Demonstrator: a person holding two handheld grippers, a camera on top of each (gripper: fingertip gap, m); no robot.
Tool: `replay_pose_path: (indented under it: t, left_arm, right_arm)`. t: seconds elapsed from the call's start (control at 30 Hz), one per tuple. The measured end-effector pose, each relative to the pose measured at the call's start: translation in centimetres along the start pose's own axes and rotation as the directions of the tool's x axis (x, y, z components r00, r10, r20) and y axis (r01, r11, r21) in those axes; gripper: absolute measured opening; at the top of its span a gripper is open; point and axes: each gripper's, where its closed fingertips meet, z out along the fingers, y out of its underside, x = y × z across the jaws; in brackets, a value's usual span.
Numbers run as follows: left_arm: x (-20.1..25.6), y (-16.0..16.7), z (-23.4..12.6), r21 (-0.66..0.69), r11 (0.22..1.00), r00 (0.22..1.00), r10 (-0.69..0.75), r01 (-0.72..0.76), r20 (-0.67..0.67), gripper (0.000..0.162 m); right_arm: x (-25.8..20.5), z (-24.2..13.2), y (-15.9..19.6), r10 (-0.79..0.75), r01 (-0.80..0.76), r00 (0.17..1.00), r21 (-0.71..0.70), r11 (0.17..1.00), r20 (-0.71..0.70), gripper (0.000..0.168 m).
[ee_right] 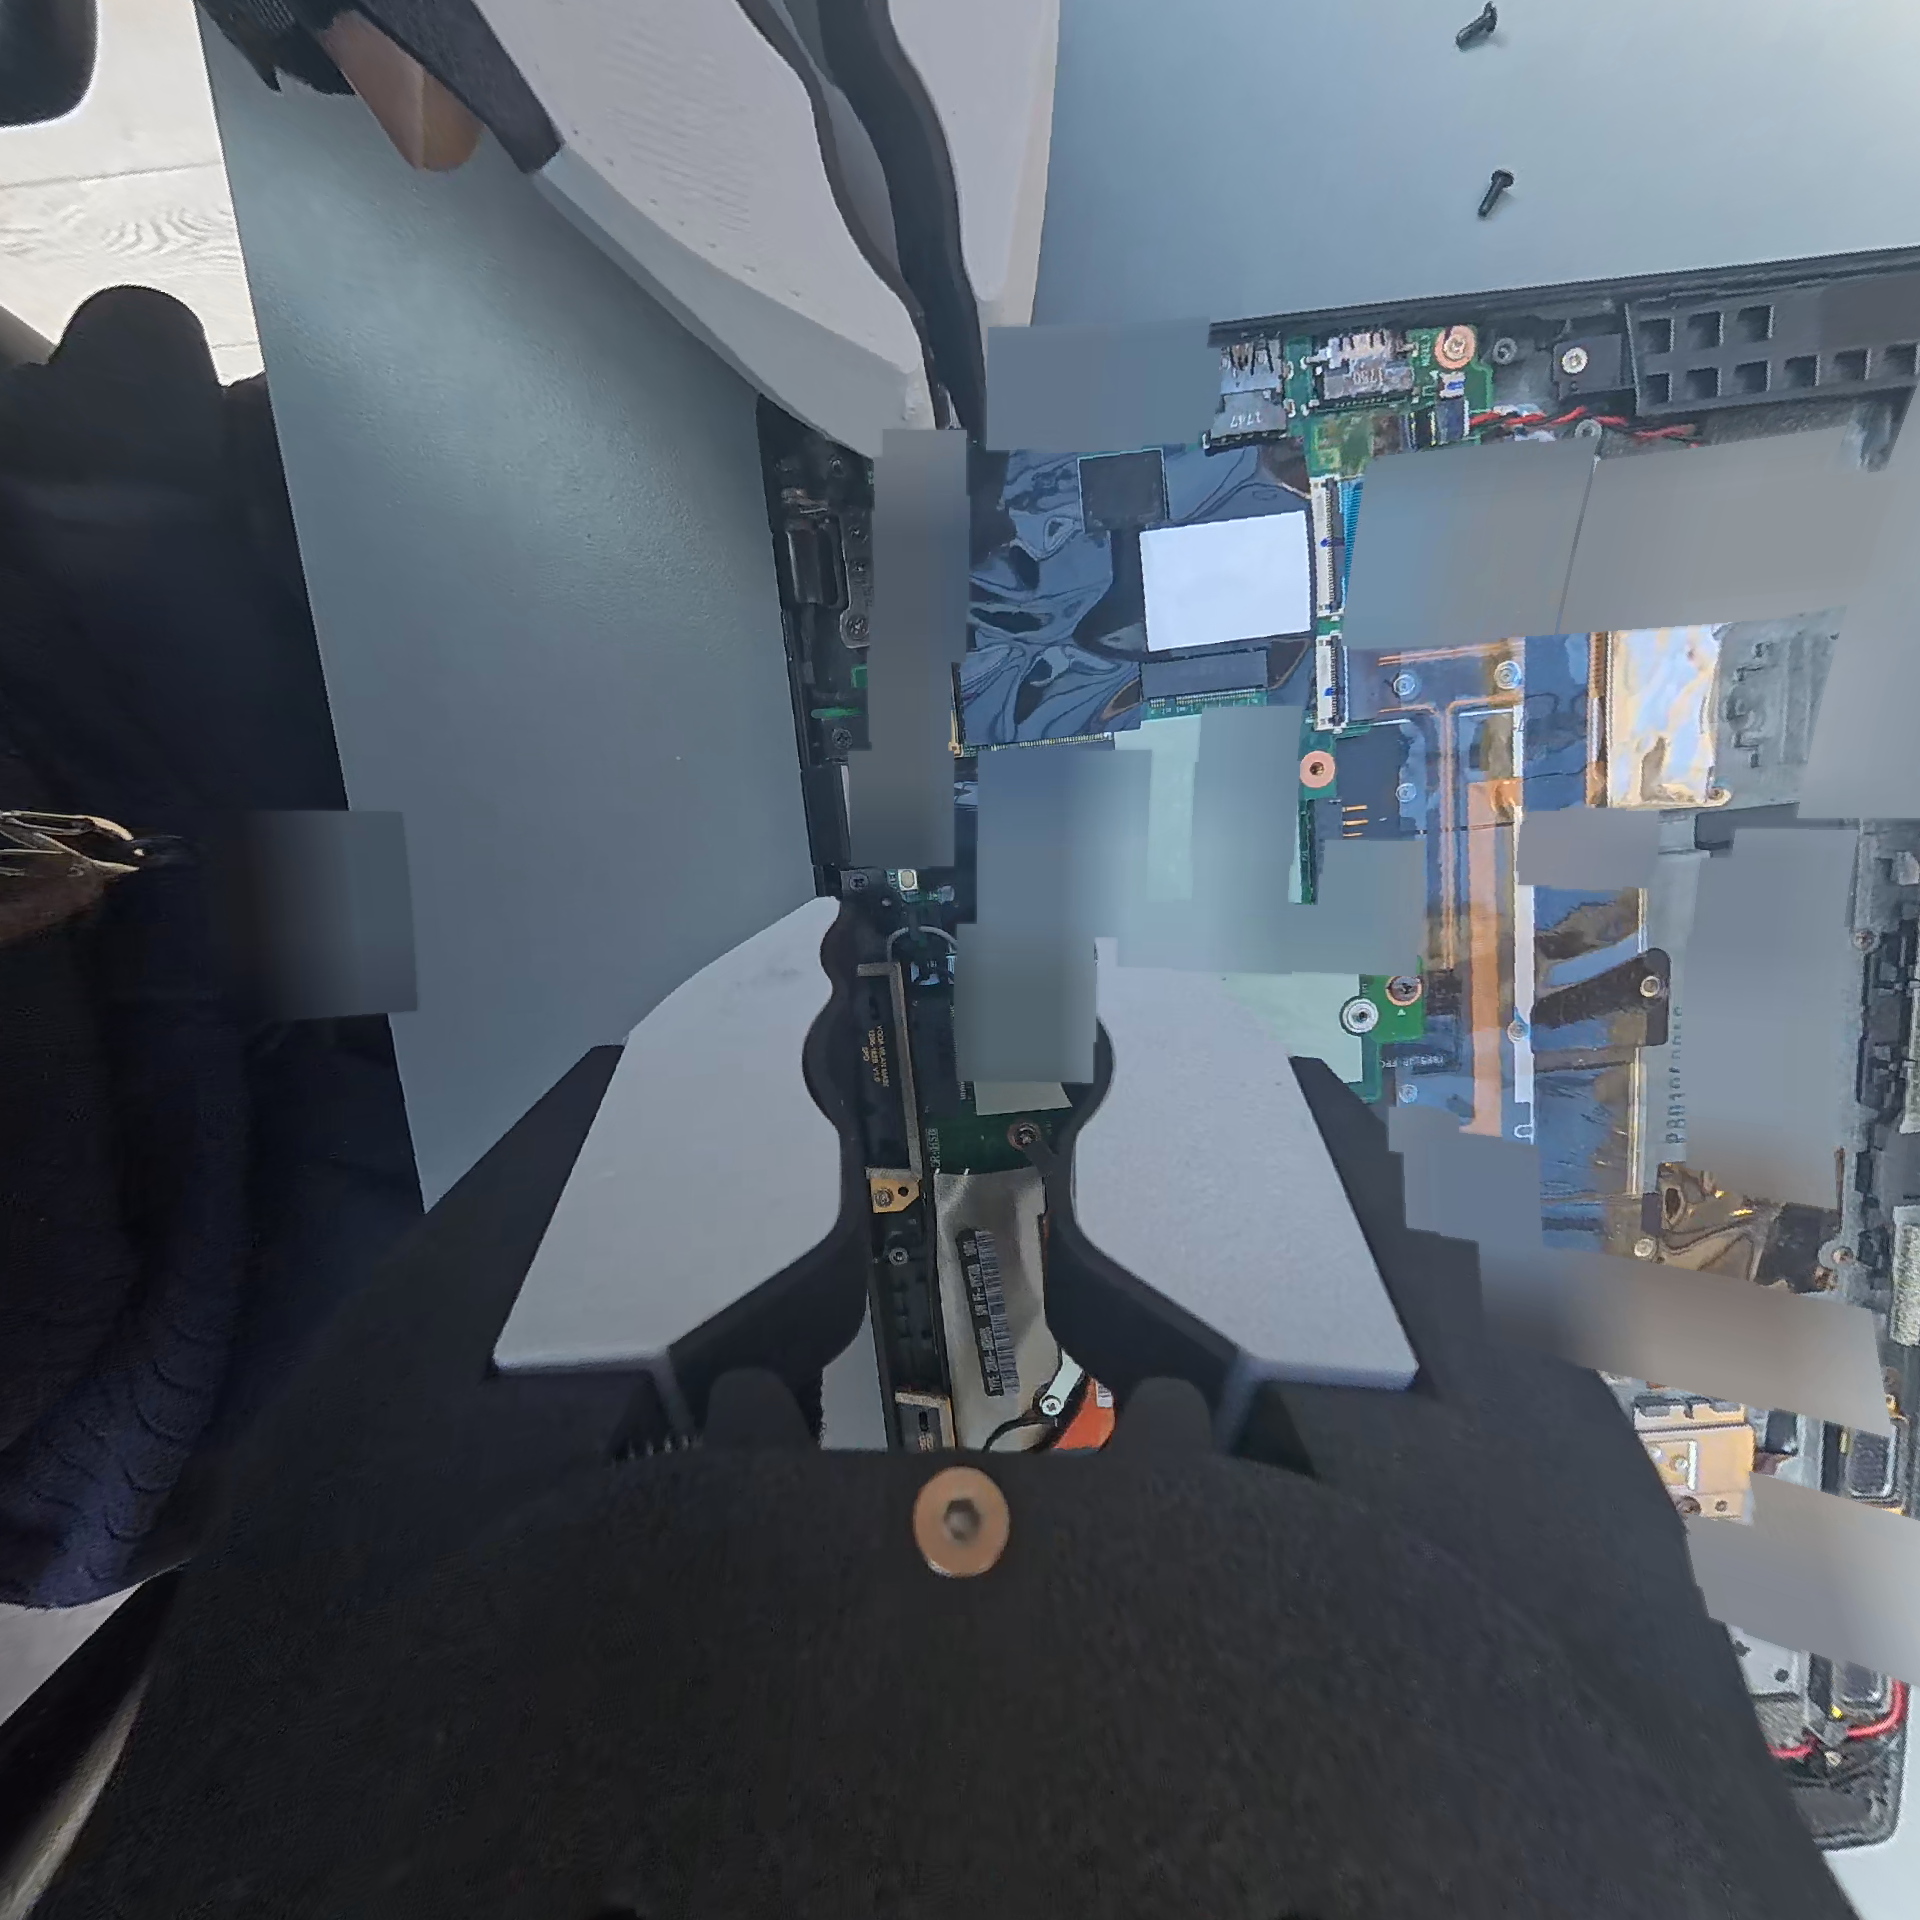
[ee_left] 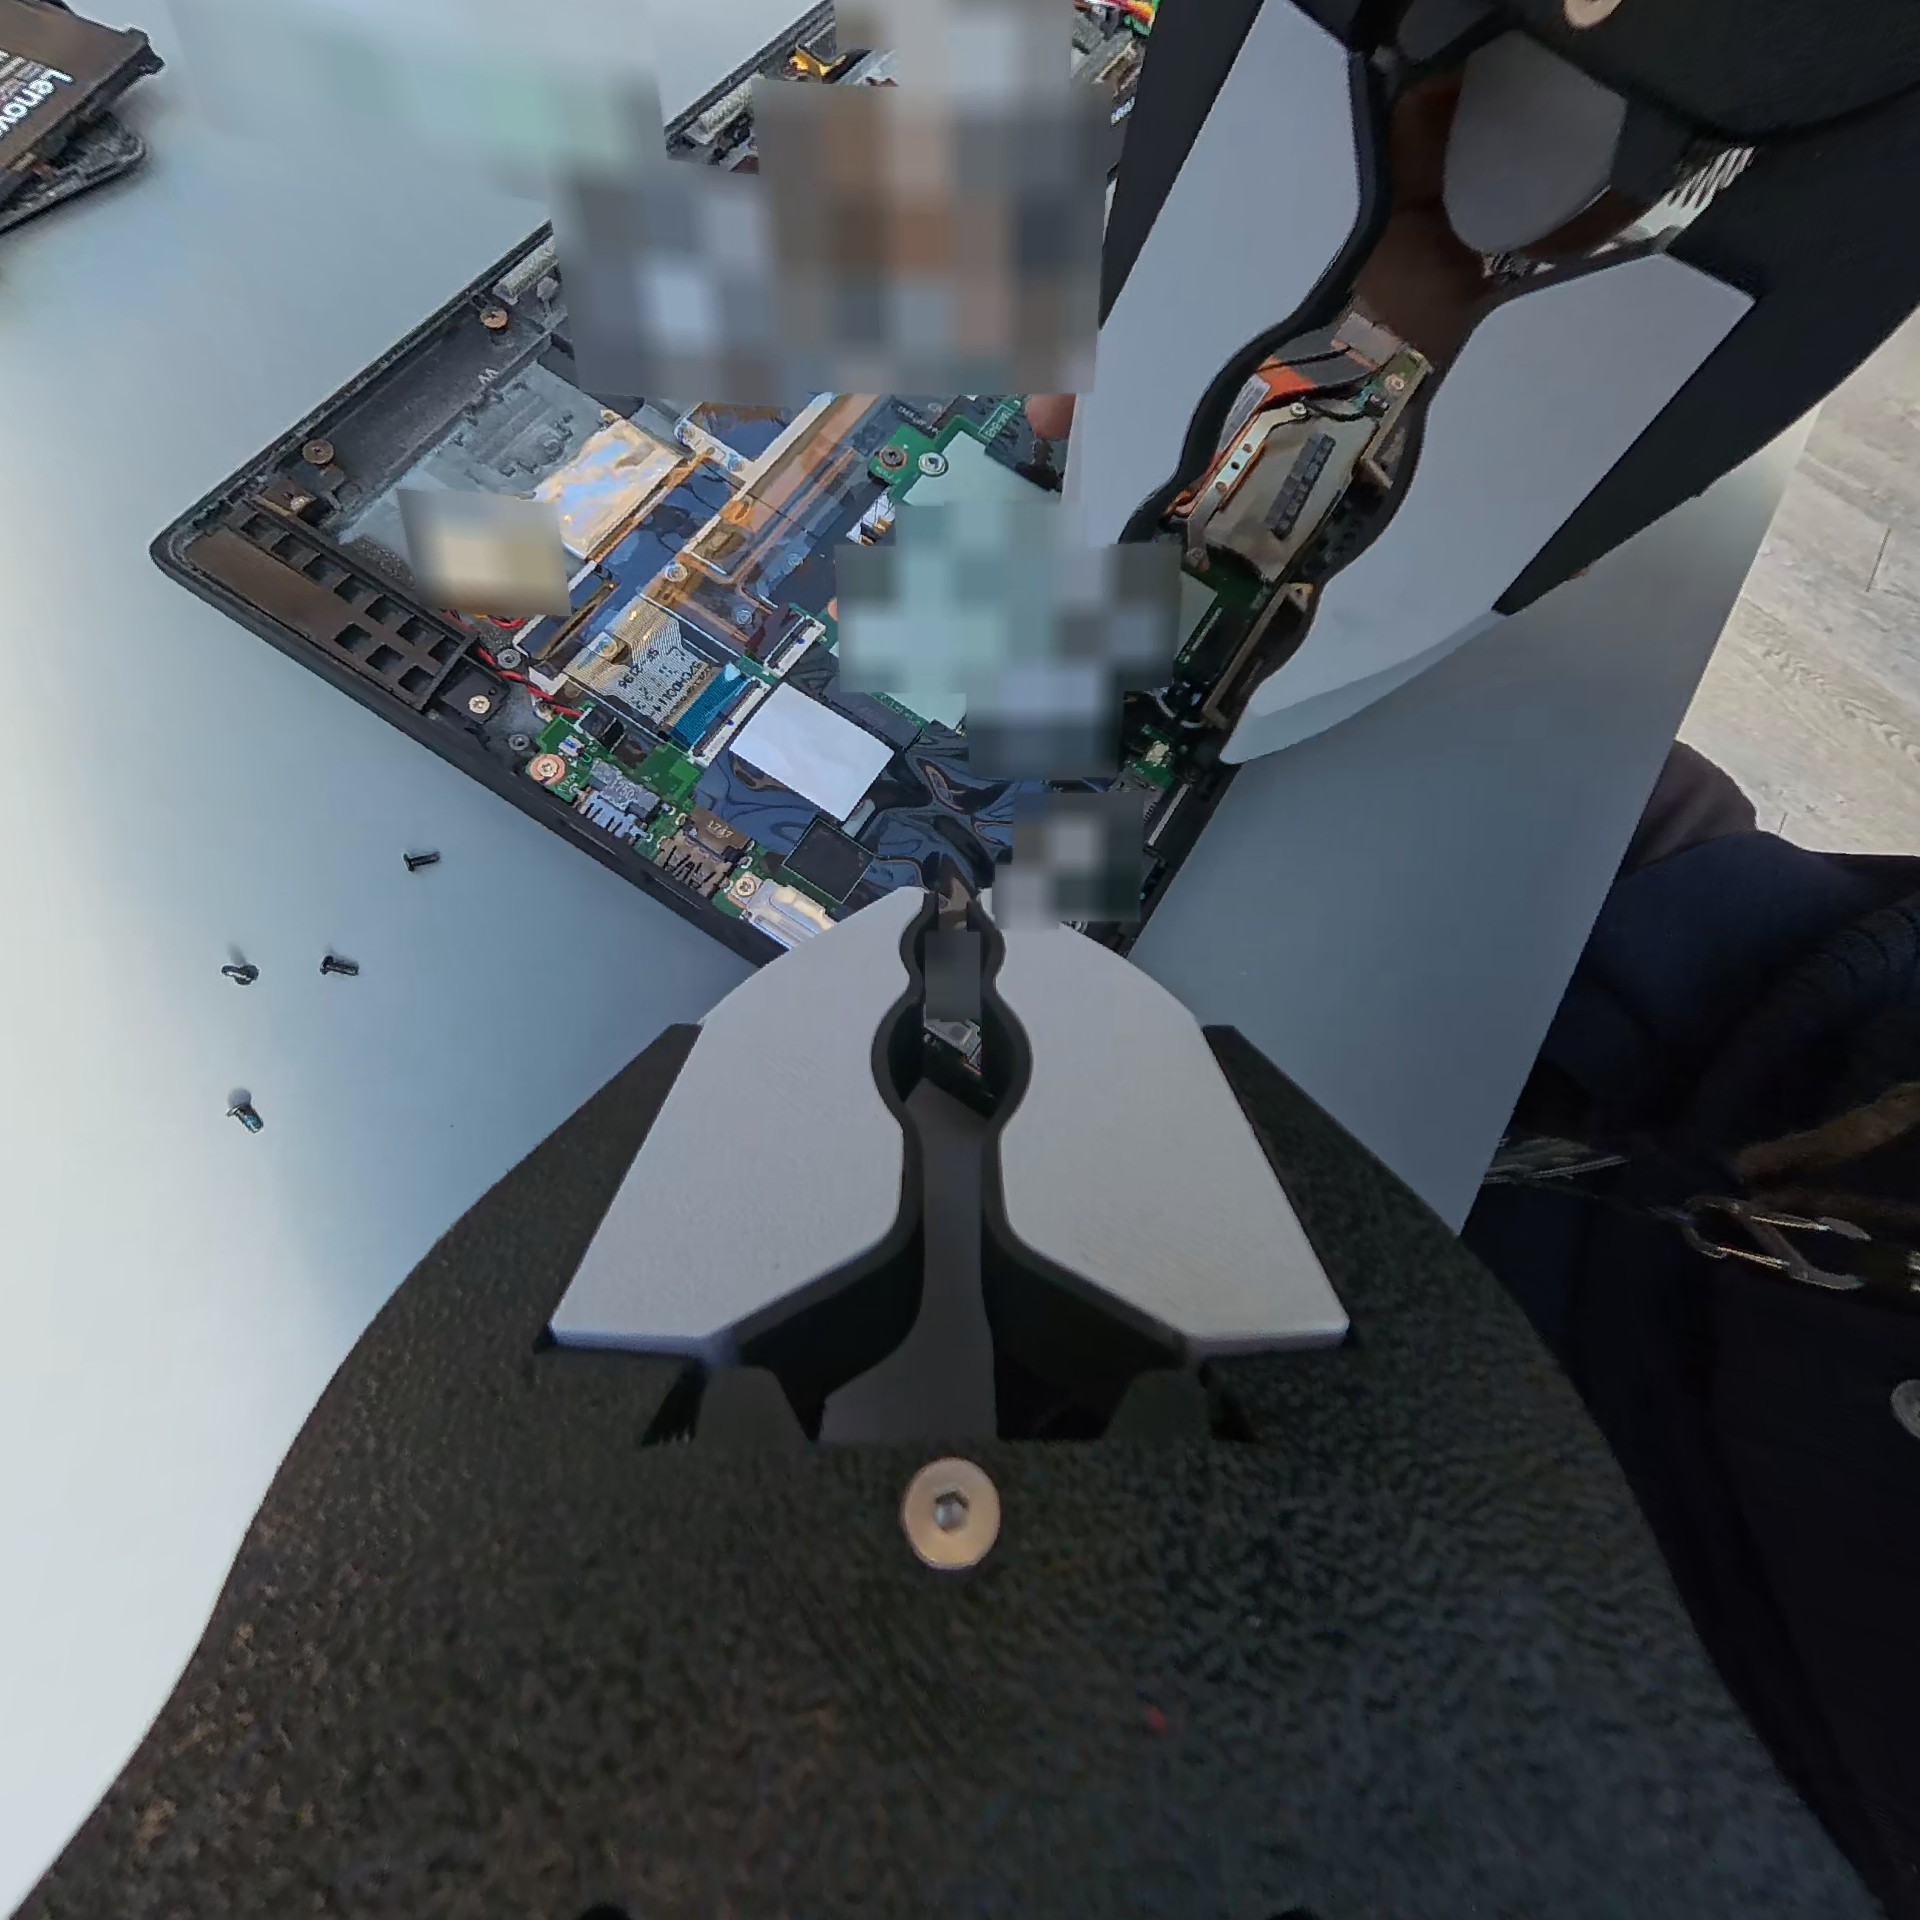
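two grippers hang over an opened laptop (ee_left: 343, 582) lying on the grey table (ee_left: 156, 436). writing on its boards and on the black battery pack (ee_left: 52, 114) at the far corner is left unquoted. my left gripper (ee_left: 951, 914) is nearly closed at the laptop's near edge; whether it grips anything i cannot tell. my right gripper (ee_right: 966, 935) is parted, empty, over the fan end. four loose screws (ee_left: 338, 966) lie on bare table beside.

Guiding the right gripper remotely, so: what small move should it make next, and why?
Probably lower the right gripper slightly. It is open and grips nothing, its fingers framing bare circuit board of the opened laptop, while the left gripper sits shut at the laptop's edge.
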Motion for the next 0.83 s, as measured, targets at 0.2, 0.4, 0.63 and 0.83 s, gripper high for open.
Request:
replay_pose_path:
  t: [0.2, 0.4, 0.63, 0.83]
  left_arm:
    - [-0.01, 0.10, 0.00, -0.002, 1.000, 1.000, -0.001, 0.001, 0.000, 0.004]
    - [-0.04, 0.11, -0.05, -0.001, 1.000, 1.000, -0.002, 0.002, 0.002, 0.004]
    - [-0.12, 0.21, -0.07, -0.002, 1.000, 1.000, -0.002, 0.002, 0.003, 0.004]
    - [-0.09, 0.24, -0.11, -0.001, 1.000, 1.000, -0.002, 0.002, 0.004, 0.004]
  right_arm:
    - [-0.08, 0.02, 0.09, -0.013, 0.013, 1.000, -0.009, 1.000, 0.003, 0.037]
    - [-0.15, 0.13, 0.19, -0.027, 0.027, 1.000, -0.028, 0.999, 0.016, 0.037]
    - [-0.23, 0.08, 0.25, -0.033, 0.035, 0.998, -0.049, 0.998, 0.046, 0.037]
    - [-0.24, -0.07, 0.28, -0.016, 0.024, 0.991, -0.058, 0.998, 0.129, 0.037]
